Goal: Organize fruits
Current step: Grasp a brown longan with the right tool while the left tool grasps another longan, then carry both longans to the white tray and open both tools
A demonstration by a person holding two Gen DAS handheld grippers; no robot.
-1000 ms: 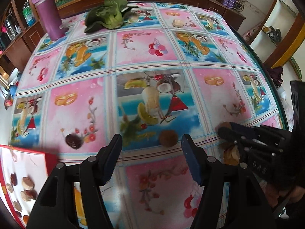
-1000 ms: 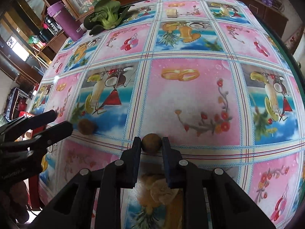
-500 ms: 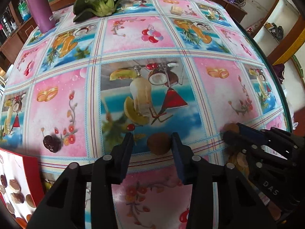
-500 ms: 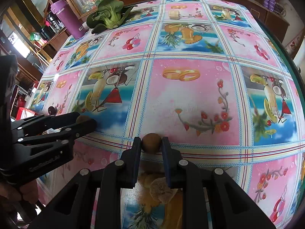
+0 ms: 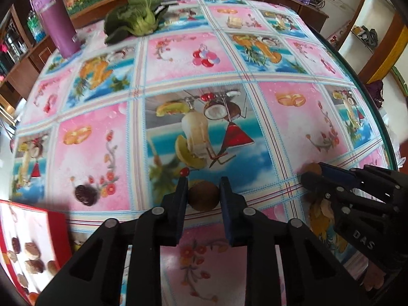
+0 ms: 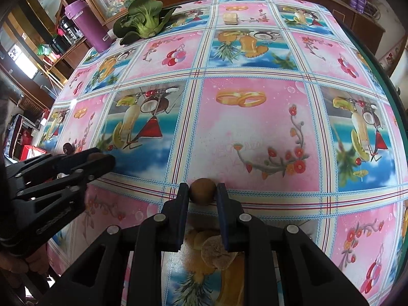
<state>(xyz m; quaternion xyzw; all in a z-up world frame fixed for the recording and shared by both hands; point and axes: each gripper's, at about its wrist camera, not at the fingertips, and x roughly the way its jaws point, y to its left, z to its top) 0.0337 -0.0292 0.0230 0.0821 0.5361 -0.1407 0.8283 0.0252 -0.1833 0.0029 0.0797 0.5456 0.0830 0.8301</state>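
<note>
Left tongs [image 5: 204, 191] nearly shut around brown fruit [image 5: 204, 195], squarely between tips; contact probably made. Right tongs [image 6: 202, 191] clamp second fruit [image 6: 202, 188]. Red box [image 5: 28, 250] lies left.

The left tongs [image 5: 203, 195] have advanced and closed around the brown fruit [image 5: 203, 195]

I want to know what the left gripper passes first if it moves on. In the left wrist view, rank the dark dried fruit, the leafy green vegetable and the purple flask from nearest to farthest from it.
1. dark dried fruit, on the cloth just to the left gripper's left.
2. leafy green vegetable, at the far edge, left of centre.
3. purple flask, far-left corner; too close to the vegetable to rank firmly.
</note>
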